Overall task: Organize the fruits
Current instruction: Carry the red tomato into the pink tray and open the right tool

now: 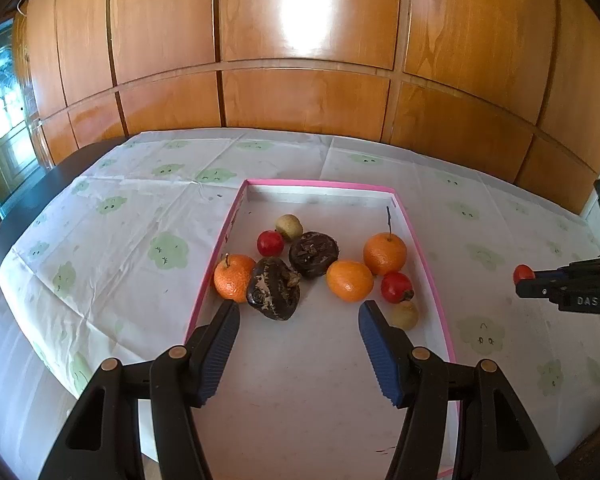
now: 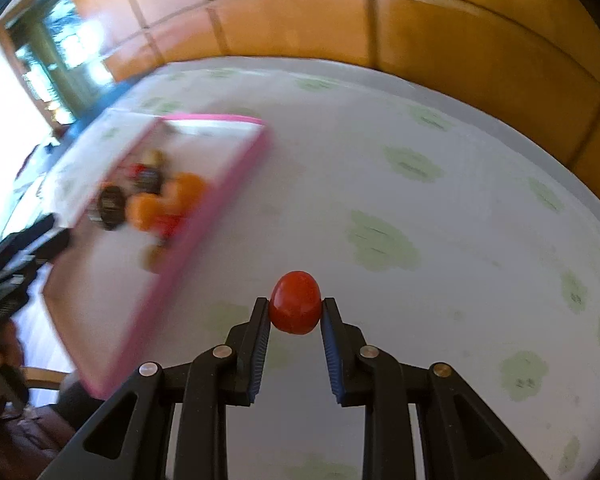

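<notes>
Above tablecloth (image 2: 440,240), red fruit (image 2: 295,303) between right gripper (image 2: 295,312) pads.

A white cloth (image 1: 112,240) printed with pale green cloud faces is spread over the tabletop. The tray (image 1: 428,256) is white inside with a pink rim. In it, three oranges (image 1: 350,280), two red fruits (image 1: 271,243), two yellow-green fruits (image 1: 289,227) and two dark brown fruits (image 1: 313,254) are seen. A red fruit (image 2: 295,307) is pinched between blue-padded black fingers (image 2: 260,320). Orange-brown wooden panels (image 1: 300,100) are seen at 12 o'clock.
</notes>
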{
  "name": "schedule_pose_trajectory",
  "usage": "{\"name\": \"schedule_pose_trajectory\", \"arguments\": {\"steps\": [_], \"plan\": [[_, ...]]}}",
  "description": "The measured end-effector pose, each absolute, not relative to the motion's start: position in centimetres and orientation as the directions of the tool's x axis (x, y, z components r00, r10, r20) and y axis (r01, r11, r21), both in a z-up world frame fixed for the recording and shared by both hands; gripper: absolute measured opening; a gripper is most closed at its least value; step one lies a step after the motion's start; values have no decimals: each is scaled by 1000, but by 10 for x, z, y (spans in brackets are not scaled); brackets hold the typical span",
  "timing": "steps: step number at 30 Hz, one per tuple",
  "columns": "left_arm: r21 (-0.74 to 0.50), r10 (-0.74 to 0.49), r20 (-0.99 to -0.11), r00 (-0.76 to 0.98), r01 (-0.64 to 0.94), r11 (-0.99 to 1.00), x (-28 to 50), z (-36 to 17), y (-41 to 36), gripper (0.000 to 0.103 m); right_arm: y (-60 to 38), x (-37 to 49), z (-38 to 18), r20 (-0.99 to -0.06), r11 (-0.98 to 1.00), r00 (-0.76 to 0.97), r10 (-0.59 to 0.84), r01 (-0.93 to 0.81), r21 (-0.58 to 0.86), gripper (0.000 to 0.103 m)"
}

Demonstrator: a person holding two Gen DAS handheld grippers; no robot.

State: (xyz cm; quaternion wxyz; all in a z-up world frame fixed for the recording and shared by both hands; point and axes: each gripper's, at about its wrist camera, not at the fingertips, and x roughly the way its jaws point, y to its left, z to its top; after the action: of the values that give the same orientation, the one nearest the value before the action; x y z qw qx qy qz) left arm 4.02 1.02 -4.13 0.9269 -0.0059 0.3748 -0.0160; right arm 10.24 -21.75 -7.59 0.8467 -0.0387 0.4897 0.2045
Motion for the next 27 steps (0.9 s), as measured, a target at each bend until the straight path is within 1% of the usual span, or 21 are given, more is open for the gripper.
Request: {"name": "schedule_pose_trajectory", "arguments": {"steps": [6,9,14,19,22,24,27], "plan": [[-43,-27,-690,723,-4,999,40,-40,24,63,-149,90,-57,-808,836,412,422,-522,171,26],[-45,-8,-683,730,-31,999,39,-39,36,63,-118,88,-58,-807,805,391,442,-570,164,26],[-52,19,-686,727,-75,996,38,-41,55,63,-81,94,-78,-843,783,337,419,-604,148,26],[-61,23,-691,722,-91,994,38,-44,64,63,-70,110,-96,-865,821,363,346,-563,93,26],[-64,18,-691,723,-87,994,38,-45,63,63,-77,117,-96,-861,839,377,341,-534,99,27],[-64,14,-690,724,-81,995,38,-45,62,63,-80,114,-93,-855,839,382,352,-534,107,28],[-63,14,-690,723,-79,995,38,-46,61,63,-81,107,-87,-844,833,397,360,-544,100,29]]}}
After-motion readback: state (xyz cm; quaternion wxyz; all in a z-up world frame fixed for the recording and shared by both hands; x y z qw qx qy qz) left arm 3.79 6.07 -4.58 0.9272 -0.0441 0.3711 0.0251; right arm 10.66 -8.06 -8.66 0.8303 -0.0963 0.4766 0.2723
